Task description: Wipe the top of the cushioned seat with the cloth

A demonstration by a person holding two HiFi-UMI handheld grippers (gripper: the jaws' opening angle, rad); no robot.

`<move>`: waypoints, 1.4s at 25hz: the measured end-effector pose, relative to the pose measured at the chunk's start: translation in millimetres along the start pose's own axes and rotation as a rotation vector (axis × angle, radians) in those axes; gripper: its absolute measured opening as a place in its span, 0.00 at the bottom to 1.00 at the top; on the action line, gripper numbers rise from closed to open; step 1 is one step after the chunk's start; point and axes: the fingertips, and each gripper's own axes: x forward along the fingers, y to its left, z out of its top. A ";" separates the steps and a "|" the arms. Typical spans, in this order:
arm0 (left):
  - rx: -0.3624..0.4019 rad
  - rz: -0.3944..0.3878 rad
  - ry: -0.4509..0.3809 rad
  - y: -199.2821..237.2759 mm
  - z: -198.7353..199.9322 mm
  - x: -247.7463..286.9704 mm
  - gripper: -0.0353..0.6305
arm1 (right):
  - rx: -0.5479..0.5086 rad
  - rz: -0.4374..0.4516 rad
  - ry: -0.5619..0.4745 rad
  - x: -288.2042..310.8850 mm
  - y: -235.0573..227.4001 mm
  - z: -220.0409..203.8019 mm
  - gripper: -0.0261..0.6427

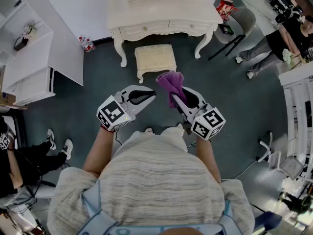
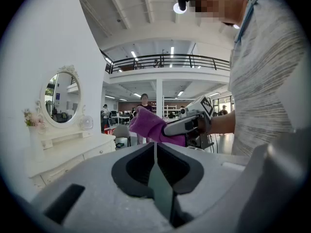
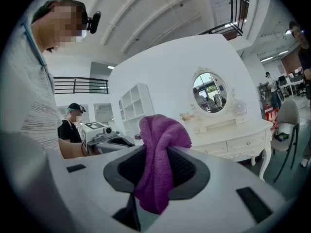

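1. Here, the right gripper (image 1: 180, 98) is clamped on the purple cloth (image 1: 170, 83), which bunches above its jaws and hangs below them.
2. The left gripper (image 1: 149, 96) is closed and empty, just beside the right one.
3. The cushioned seat (image 1: 155, 58) stands on the floor ahead of both grippers, before the white dressing table (image 1: 161, 18), apart from the cloth.
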 end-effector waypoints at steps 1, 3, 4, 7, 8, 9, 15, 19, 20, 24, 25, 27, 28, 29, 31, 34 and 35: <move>0.000 0.001 -0.001 0.4 0.7 -0.2 0.09 | 0.003 -0.004 0.001 0.0 -0.3 -0.3 0.21; 0.000 0.003 -0.004 1.4 1.8 -0.6 0.09 | 0.005 -0.007 0.003 0.4 -0.5 -0.4 0.21; 0.000 0.003 -0.005 2.1 2.1 -0.7 0.09 | 0.004 -0.006 0.004 0.8 -0.4 -0.1 0.21; 0.001 0.004 -0.008 3.4 1.6 -1.0 0.09 | 0.002 -0.005 0.004 1.5 -0.1 -0.1 0.21; 0.001 0.005 -0.009 3.7 1.0 -1.3 0.09 | 0.002 -0.006 0.003 1.8 -0.2 -0.4 0.21; 0.000 0.004 -0.009 4.1 0.1 -1.7 0.09 | 0.002 -0.008 0.002 2.3 -0.4 -0.8 0.21; -0.003 0.001 -0.009 4.1 -0.5 -1.0 0.09 | 0.023 -0.001 -0.016 1.8 0.5 1.4 0.21; 0.000 0.004 -0.015 6.0 -0.2 -3.5 0.09 | 0.026 -0.002 -0.023 3.7 2.5 2.4 0.21; 0.000 0.005 -0.016 6.6 -0.2 -4.1 0.09 | 0.017 0.002 -0.017 5.0 3.7 2.4 0.21; -0.001 0.005 -0.018 9.3 0.0 -6.7 0.09 | -0.003 0.001 0.001 9.3 6.3 1.8 0.21; -0.003 0.005 -0.020 9.8 -0.4 -7.9 0.09 | -0.008 0.004 0.004 10.7 7.5 1.6 0.21; -0.004 0.006 -0.021 10.9 -1.8 -11.1 0.09 | -0.016 0.006 0.010 13.5 9.3 0.9 0.21; -0.005 0.009 -0.022 11.7 -2.8 -13.1 0.09 | -0.017 0.002 0.013 14.9 9.7 0.1 0.21; -0.007 0.011 -0.023 12.3 -3.9 -15.4 0.09 | -0.017 -0.003 0.016 16.1 10.3 -1.0 0.21; -0.014 0.015 -0.026 11.8 -6.1 -19.7 0.09 | -0.016 -0.010 0.019 18.0 12.8 -3.2 0.21; -0.019 0.013 -0.028 9.3 -8.9 -21.0 0.09 | -0.017 -0.013 0.022 17.9 14.5 -5.1 0.21; -0.021 0.012 -0.028 8.7 -9.2 -19.9 0.09 | -0.016 -0.014 0.024 17.1 13.5 -5.5 0.21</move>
